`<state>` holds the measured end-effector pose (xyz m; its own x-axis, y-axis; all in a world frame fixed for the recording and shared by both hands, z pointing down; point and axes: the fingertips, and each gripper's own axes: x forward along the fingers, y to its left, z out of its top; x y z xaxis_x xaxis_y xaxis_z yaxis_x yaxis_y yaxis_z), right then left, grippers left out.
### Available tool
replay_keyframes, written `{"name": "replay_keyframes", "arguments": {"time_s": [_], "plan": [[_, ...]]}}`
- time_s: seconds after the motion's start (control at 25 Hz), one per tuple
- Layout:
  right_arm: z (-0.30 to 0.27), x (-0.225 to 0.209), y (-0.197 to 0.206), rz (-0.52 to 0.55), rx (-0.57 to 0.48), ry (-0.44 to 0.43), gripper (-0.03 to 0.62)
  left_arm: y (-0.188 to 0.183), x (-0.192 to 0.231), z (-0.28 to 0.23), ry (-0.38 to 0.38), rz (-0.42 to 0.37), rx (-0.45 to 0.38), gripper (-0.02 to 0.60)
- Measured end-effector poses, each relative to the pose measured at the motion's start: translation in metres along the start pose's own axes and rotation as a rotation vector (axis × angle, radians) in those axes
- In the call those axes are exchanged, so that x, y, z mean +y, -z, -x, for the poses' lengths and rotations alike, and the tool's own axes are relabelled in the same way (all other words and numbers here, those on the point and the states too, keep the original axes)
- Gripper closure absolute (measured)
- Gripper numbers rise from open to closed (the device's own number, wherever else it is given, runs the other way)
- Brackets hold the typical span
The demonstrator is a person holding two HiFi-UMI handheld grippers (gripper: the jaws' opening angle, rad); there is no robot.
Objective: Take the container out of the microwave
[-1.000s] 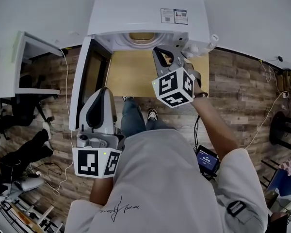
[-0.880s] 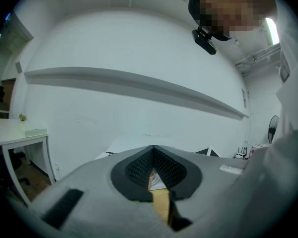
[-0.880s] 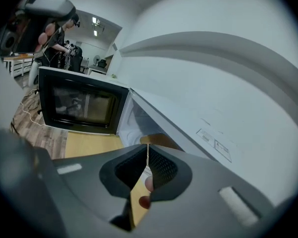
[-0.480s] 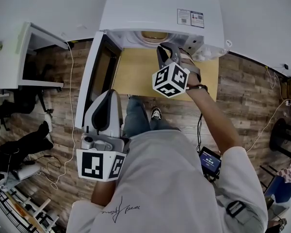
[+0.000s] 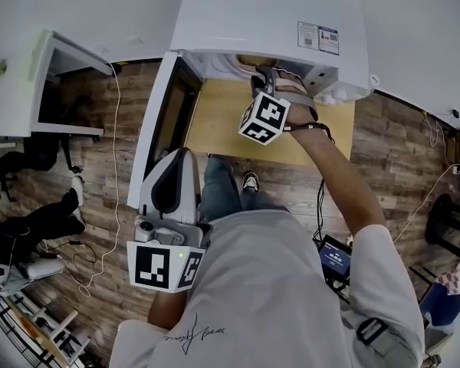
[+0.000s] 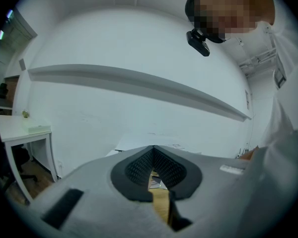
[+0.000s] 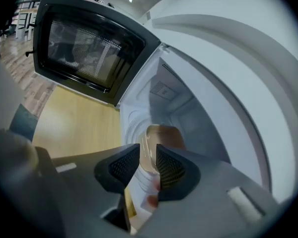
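Item 1: left gripper [image 6: 153,151], a grey two-jaw tool held low at the person's side, well short of the oven. Its black ribbed pads [image 6: 134,167] meet at the tips and nothing lies between them. Idle.

Item 2: right gripper [image 7: 147,157], of the same pattern, reaching into the oven mouth. Its black ribbed fingertips [image 7: 171,168] stand a little apart, one on each side of the near wall of item 3. That wall fills most of the gap, but by my judgement the pads have not clamped it.

Item 3: translucent, brown-tinted plastic container [image 7: 163,135], the task's thing. It sits inside the cavity, with its near wall between the right fingertips and its body just beyond them. Not yet lifted out.

Item 4: white box-shaped microwave [image 5: 268,18]. Its open cavity encloses the right fingertips on every side but the front.

Item 5: black-framed glass door [image 7: 84,48], swung wide, left of the right fingertips and apart from them.

Item 6: pale wooden tabletop [image 7: 72,125], below and left of the right fingertips.

Step in hand, by judgement: taking hold of the container. The next move calls for closing the right jaws gently on the thin wall, since such plastic may flex or slip. The container should then come straight back through the opening, kept level and clear of the cavity sides and door.
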<state>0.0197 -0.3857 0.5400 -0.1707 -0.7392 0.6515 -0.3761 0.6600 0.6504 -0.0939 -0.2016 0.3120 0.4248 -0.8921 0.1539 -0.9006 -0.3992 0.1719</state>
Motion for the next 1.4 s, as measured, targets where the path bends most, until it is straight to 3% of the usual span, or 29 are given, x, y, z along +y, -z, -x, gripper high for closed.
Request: {"name": "replay_keyframes", "arguments": {"time_s": [0.68,1.08,1.4], "plan": [[-0.052,0.007,0.003,0.146,0.165,-0.042,0.481,-0.003,0.026,-0.004,0.037,0.0,0.023,0.581],[-0.051,0.005,0.006,0.125,0.175,-0.001,0.534,-0.002,0.045,0.0,0.013,0.017,0.032,0.581],[-0.037,0.005,0.011,0.072,0.173,-0.005,0.536,0.001,0.036,0.003,0.03,0.017,0.031,0.581]]}}
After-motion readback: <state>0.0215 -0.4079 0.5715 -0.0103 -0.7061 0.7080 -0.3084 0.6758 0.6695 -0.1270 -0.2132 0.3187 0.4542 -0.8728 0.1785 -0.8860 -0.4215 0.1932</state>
